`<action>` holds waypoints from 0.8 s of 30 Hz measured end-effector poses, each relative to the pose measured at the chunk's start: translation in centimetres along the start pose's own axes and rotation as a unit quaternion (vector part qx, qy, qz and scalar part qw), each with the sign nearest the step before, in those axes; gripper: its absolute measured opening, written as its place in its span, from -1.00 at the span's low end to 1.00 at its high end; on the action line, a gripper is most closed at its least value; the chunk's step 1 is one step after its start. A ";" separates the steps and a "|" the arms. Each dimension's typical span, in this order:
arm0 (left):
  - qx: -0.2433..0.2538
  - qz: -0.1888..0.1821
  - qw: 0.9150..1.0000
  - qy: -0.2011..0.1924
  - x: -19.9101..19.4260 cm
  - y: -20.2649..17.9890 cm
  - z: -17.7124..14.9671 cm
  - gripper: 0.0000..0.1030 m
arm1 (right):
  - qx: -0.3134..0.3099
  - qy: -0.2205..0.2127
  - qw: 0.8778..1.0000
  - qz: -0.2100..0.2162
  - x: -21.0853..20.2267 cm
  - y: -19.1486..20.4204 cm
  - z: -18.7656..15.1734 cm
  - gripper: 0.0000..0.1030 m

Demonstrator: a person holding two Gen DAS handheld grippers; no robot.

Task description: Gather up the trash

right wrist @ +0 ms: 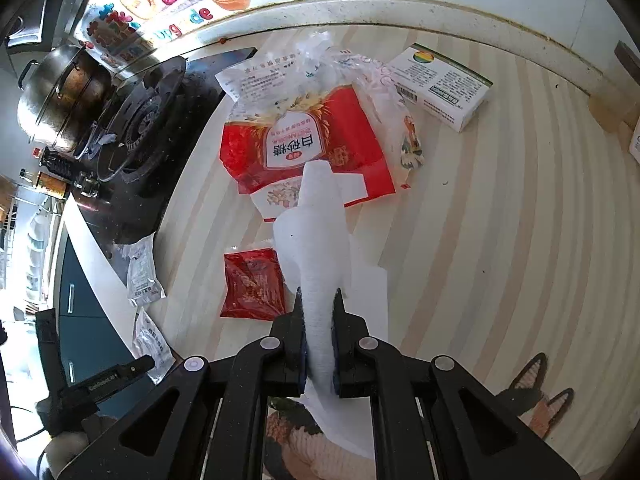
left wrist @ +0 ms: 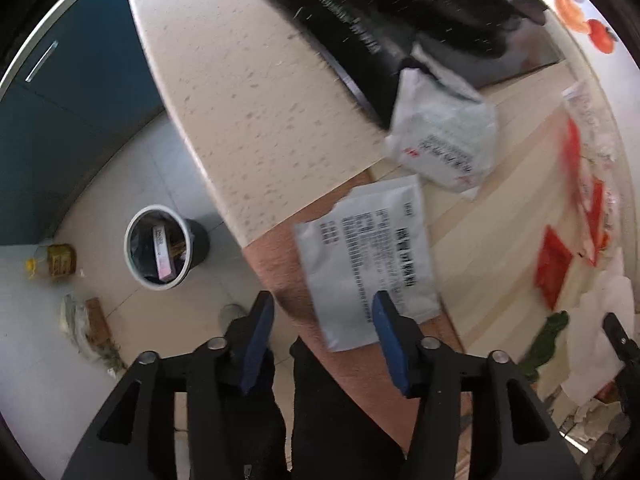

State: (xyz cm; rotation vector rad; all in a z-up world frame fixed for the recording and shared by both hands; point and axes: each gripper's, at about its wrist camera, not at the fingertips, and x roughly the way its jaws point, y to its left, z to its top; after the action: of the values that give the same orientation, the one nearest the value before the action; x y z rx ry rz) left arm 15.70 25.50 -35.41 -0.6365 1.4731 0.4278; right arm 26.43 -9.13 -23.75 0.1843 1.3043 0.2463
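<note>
The counter [right wrist: 500, 240] is the landmark; wrappers lie scattered across it. On the floor below its edge stands the trash bin [left wrist: 166, 246], already holding some rubbish. A white packet [left wrist: 372, 256] hangs at the counter's edge, apparently falling; the left gripper [left wrist: 320, 344] above it is released, jaws apart. Over the counter's middle, the right gripper [right wrist: 319, 344] is clenched on white foam wrap [right wrist: 316, 248], likely lifting it for the bin.

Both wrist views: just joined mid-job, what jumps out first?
The right hand-held gripper is clamped on a white foam sheet above the striped counter, with a big red-and-white sugar bag lying beyond it. In the left view, the left hand-held gripper stands open, a white printed pouch blurred at the counter's edge, and the trash bin on the floor below.
</note>
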 end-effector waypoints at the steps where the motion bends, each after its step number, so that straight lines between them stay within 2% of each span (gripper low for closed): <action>1: -0.011 -0.004 1.000 0.002 0.2 0.3 0.1 0.13 | -0.001 0.000 1.000 -0.001 0.1 -0.1 -0.1 -0.83; 2: -0.022 -0.003 1.000 0.004 0.4 0.4 0.4 0.29 | 0.000 0.001 1.000 -0.001 0.3 -0.1 0.0 -0.83; 4: -0.031 -0.011 0.999 0.005 0.5 0.3 0.7 0.31 | 0.003 0.006 1.000 0.000 0.6 -0.3 -0.1 -0.83; 7: -0.038 -0.011 0.999 -0.008 0.1 0.4 0.2 0.20 | -0.001 0.009 1.000 -0.004 1.1 -0.3 -0.2 -0.83; 8: -0.038 -0.011 0.999 -0.014 -0.2 0.5 -0.1 0.05 | -0.003 0.009 1.000 -0.005 1.1 -0.3 -0.2 -0.83; 9: -0.039 -0.007 0.999 -0.020 -0.6 0.8 -0.4 -0.23 | -0.004 0.008 1.000 -0.007 1.2 -0.3 -0.2 -0.83; 10: -0.037 -0.001 0.999 -0.024 -1.0 1.2 -0.6 -0.39 | -0.003 0.008 1.000 -0.009 1.2 -0.4 -0.2 -0.83; 11: -0.036 0.003 0.999 -0.027 -1.4 1.6 -0.7 -0.76 | -0.001 0.007 1.000 -0.010 1.3 -0.5 -0.2 -0.83; 12: -0.033 0.005 0.999 -0.028 -1.6 2.1 -0.8 -0.95 | 0.000 0.007 1.000 -0.011 1.4 -0.6 -0.2 -0.83; 19: -0.033 -0.038 0.998 -0.038 -3.1 3.1 -2.3 -1.00 | 0.000 0.006 1.000 -0.012 1.6 -0.2 -0.2 -0.83; 22: -0.024 -0.068 0.996 -0.055 -4.8 2.5 -2.6 -1.00 | -0.007 0.002 1.000 -0.009 1.3 0.5 -0.2 -0.83; 24: -0.034 -0.106 0.993 -0.038 -4.3 2.9 -2.4 -0.96 | -0.009 0.001 1.000 -0.007 1.3 0.8 -0.2 -0.83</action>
State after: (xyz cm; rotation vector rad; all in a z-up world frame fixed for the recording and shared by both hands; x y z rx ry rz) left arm 11.78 26.70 -31.48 -0.8141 1.3073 0.3346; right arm 26.46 -8.02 -24.78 0.1596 1.3044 0.2473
